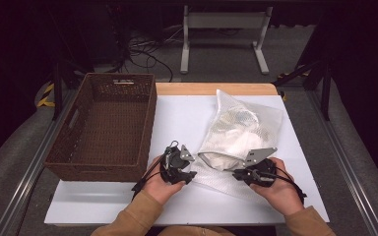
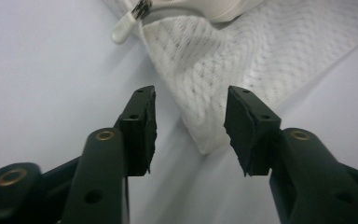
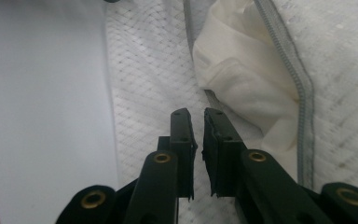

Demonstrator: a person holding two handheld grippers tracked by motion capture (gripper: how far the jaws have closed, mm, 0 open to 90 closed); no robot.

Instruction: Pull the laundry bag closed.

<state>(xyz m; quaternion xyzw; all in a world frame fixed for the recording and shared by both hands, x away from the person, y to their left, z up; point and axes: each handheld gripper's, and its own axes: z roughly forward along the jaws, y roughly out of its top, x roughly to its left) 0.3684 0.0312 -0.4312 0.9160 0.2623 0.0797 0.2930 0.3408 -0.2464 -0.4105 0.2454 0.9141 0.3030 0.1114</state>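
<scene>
A: While both hands sit at the near edge of the white table (image 1: 177, 115), where's the mesh laundry bag (image 1: 238, 123)?
B: Lying flat on the table, right of the brown wicker basket (image 1: 106, 125) and apart from it. Its open zippered mouth faces the person, with white cloth (image 1: 238, 142) showing inside.
A: Left gripper (image 1: 177, 167)?
B: At the bag's near left corner. In the left gripper view (image 2: 190, 128) the jaws stand well apart with that mesh corner lying between them; pads aren't pressing on it. A white zipper pull (image 2: 121, 30) sits farther off at the bag's edge.
A: Right gripper (image 1: 248, 173)?
B: At the near right of the bag's mouth, over the mesh. In the right gripper view (image 3: 198, 140) the jaws are nearly together with a narrow gap left. Can't tell if any mesh is pinched between them. The grey zipper (image 3: 303, 88) runs just to one side, cloth bulging out beside it.
A: Basket contents?
B: Bare wicker floor visible.
</scene>
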